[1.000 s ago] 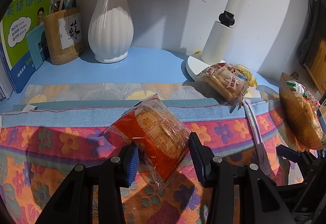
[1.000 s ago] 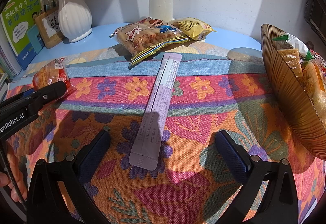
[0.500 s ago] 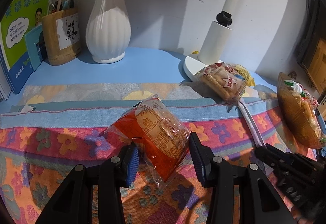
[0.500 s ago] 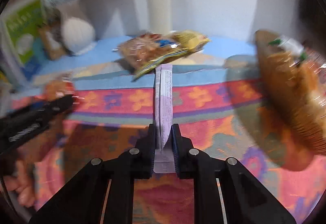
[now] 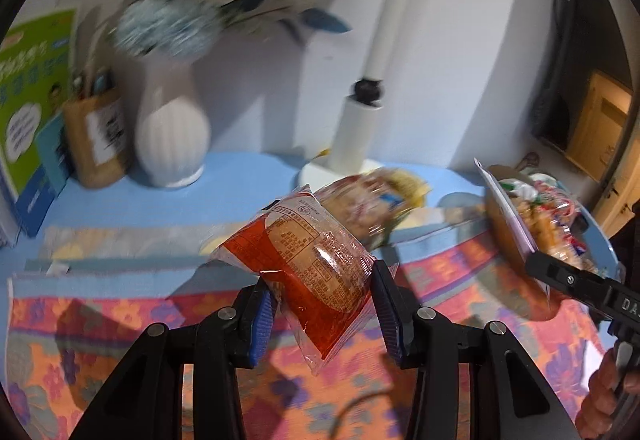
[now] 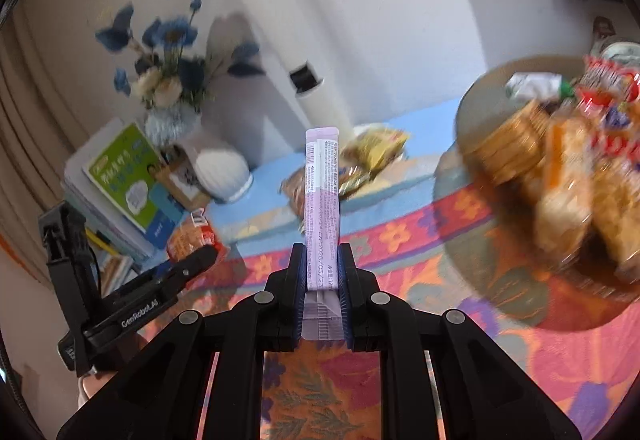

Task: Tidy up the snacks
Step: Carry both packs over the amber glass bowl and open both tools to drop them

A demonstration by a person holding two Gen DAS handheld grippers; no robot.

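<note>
My left gripper is shut on an orange-red snack packet and holds it in the air above the floral cloth. My right gripper is shut on a long lilac stick sachet, held upright above the cloth to the left of the woven basket that holds several snacks. The sachet and right gripper show at the right of the left wrist view, by the basket. A biscuit bag and a yellow packet lie at the lamp base.
A white vase with blue flowers, a wooden pen holder and books stand at the back left on the blue table. A white lamp stand rises at the back centre. The floral cloth covers the front.
Both grippers have lifted their loads off the cloth. The left has raised the orange packet. The right has carried the sachet up and over beside the basket.
</note>
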